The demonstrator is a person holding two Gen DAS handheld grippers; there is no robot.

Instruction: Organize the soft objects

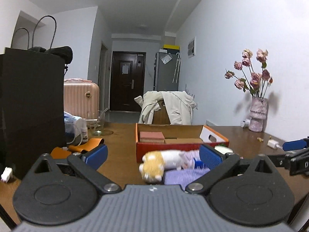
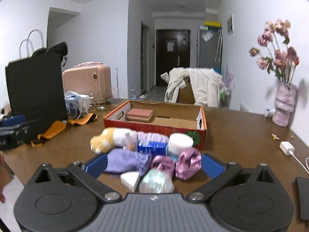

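Gaping wide, the right gripper [image 2: 153, 163] holds nothing; a lavender cloth [image 2: 125, 162] and pink satin bundle [image 2: 188, 163] lie between its blue pads. Left gripper [image 1: 153, 155] likewise spread and empty, plush toy [image 1: 162, 163] lying near on the wooden table [image 1: 119, 139]. Just beyond the pile: orange cardboard box [image 2: 154, 129] containing a pink sponge [image 2: 139, 114]. Far right: flower vase [image 2: 283, 106].

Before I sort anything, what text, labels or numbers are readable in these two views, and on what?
"D": a single white letter on the black body of the right gripper, cut off at the left wrist view's edge.
Blue and white printed packet: print blurred, unreadable.
Small white bottle with a label: too small to read.
White paper sheet on the dark door: unreadable.
Red cardboard box: no legible text.
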